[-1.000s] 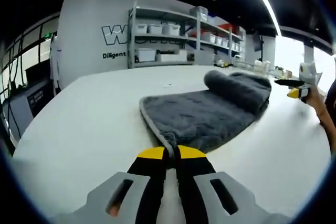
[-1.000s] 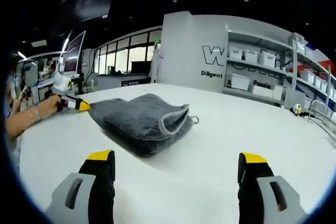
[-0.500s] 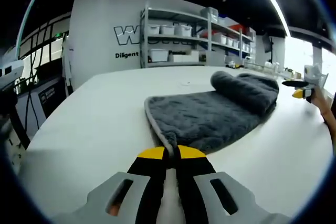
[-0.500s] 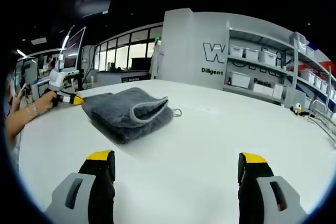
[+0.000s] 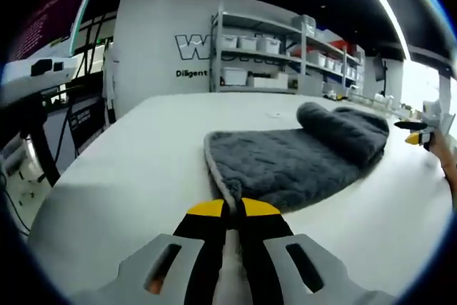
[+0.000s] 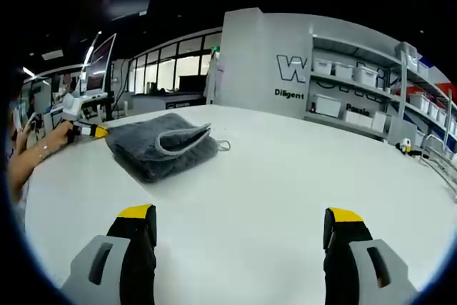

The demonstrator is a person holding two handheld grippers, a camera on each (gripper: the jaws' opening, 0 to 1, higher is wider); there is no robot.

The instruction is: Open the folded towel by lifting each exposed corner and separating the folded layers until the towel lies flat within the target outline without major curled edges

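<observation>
Towel mid-tabletop, far end rolled over. Left claw clamped on near corner, likely to draw layer flat. Right claw jaws apart, well clear of towel, holding nothing.

Plush cloth towel (matt table)

A lab or workshop hall: metal shelving stacked with white storage bins stands against a grey wall with large lettering. Left of that wall, glass-walled offices; a monitor on a stand stands nearer, beside the white table.
</observation>
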